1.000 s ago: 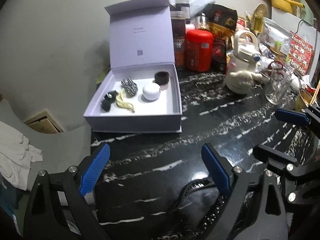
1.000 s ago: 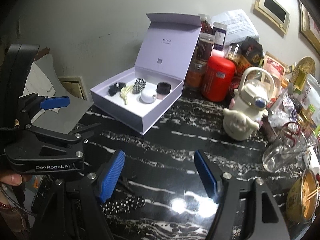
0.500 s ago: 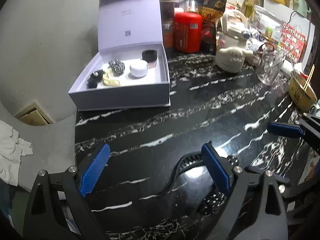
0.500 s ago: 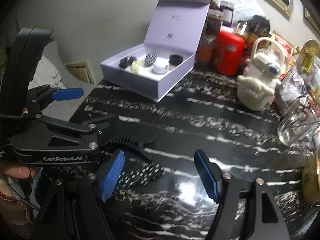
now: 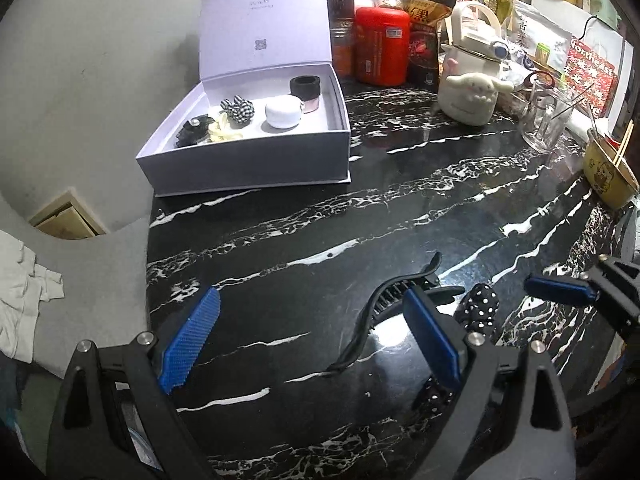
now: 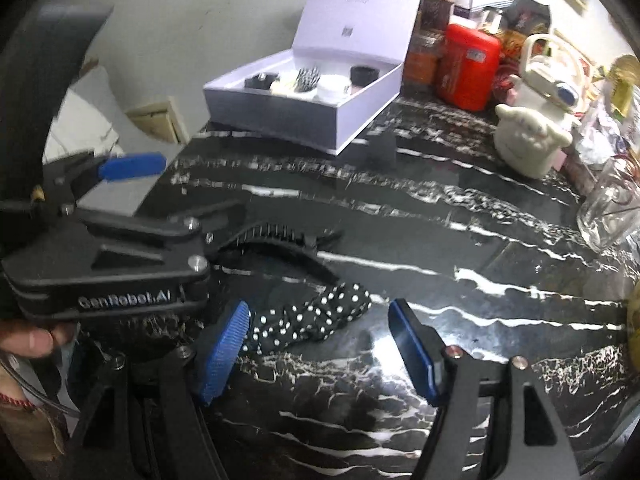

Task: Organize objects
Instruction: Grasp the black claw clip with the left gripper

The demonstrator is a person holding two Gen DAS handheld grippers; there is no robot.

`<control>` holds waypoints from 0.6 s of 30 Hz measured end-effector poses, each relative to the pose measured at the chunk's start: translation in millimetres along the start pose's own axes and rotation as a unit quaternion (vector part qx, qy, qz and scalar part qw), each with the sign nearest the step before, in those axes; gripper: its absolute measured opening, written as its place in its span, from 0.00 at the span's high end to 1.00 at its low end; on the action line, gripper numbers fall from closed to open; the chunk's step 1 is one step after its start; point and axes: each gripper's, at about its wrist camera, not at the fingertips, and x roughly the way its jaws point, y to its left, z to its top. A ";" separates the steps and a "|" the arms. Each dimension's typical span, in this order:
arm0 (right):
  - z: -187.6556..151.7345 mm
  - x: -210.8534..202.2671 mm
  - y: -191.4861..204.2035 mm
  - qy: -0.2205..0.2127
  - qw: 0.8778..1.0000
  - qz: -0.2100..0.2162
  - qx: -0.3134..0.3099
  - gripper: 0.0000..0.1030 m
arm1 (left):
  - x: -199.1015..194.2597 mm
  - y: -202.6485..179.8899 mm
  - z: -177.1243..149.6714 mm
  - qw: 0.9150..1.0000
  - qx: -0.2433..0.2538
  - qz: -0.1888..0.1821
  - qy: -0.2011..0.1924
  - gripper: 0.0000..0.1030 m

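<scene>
An open lilac box (image 5: 248, 160) (image 6: 304, 120) stands at the back left of the black marble counter and holds a black jar, a white round case and several hair ties. A black claw hair clip (image 5: 384, 312) (image 6: 280, 240) and a black polka-dot scrunchie (image 5: 478, 312) (image 6: 312, 316) lie near the front. My left gripper (image 5: 316, 344) is open and empty above the counter, the clip by its right finger. My right gripper (image 6: 316, 344) is open and empty, the scrunchie by its left finger.
A red canister (image 5: 382, 52), a white kettle (image 5: 472, 92), jars and packets crowd the back. A glass (image 5: 548, 120) and a yellow bowl with chopsticks (image 5: 608, 176) stand at the right. The counter's left edge drops to grey floor (image 5: 100, 272).
Both grippers have pulled back toward the front of the counter. The box looks farther away, and the clip and scrunchie have come into full view between the fingers.
</scene>
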 end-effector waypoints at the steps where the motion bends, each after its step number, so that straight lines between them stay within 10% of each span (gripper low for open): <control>1: -1.0 2.7 -1.2 0.005 1.000 0.004 0.001 0.29 | 1.7 -1.0 -0.5 1.000 0.002 -0.004 0.001 0.10; 18: -11.0 7.6 -34.6 0.020 1.000 0.021 -0.001 0.49 | 22.9 -22.1 -6.4 0.997 0.027 -0.068 0.027 0.10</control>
